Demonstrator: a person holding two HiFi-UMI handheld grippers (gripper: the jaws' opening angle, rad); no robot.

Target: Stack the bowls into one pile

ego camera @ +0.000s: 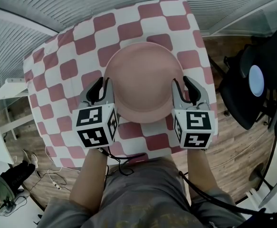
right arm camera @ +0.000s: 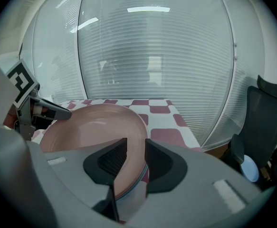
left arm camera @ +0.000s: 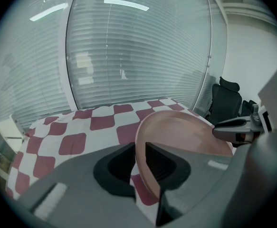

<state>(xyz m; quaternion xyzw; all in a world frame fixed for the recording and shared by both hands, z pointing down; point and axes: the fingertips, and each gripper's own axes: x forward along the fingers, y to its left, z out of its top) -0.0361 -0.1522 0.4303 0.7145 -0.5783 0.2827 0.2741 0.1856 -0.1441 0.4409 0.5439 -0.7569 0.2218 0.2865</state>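
Left tongs point(ego camera: 104, 85) clamp the pink bowl point(ego camera: 143, 80); right tongs point(ego camera: 182, 83) loosely straddle its opposite rim.

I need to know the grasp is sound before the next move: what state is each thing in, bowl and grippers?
pink bowl: upright, empty, its rim between the jaws of both grippers.
left gripper: shut on the bowl's left rim.
right gripper: jaws astride the right rim; whether the pads press on it is unclear.
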